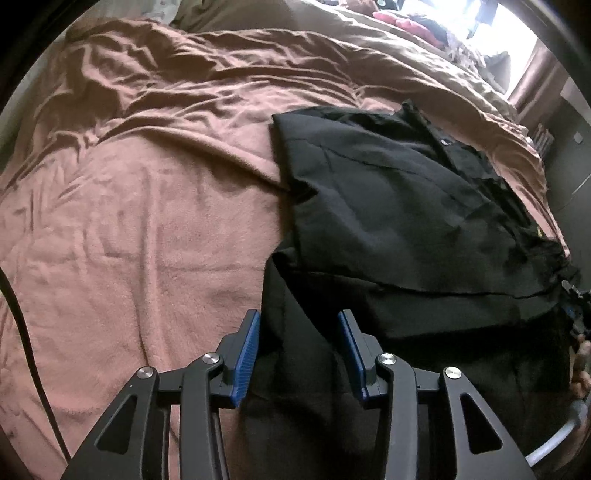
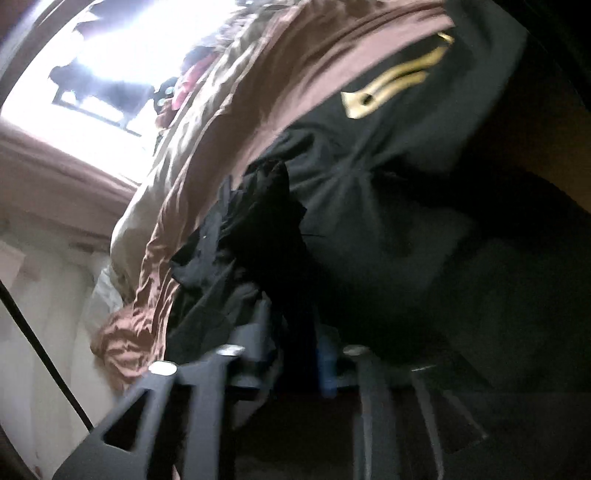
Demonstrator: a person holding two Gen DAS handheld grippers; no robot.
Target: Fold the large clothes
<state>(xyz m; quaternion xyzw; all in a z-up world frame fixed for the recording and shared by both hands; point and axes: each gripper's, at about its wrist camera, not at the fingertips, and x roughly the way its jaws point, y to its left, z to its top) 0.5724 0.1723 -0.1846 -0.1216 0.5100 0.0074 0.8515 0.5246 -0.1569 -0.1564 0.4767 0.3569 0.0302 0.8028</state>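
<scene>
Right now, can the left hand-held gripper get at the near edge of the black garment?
Probably yes. The left hand-held gripper is open, its blue pads already straddling a fold of the black garment on the pink blanket; nothing lies between.

— What covers the bed?
— A rumpled pink blanket (image 1: 122, 206), with an olive duvet (image 1: 388, 44) beyond it.
— Anything at the far end?
— A red heap (image 1: 406, 24) below the bright window (image 2: 122, 48). A black cable (image 1: 22, 332) crosses the left edge.
</scene>
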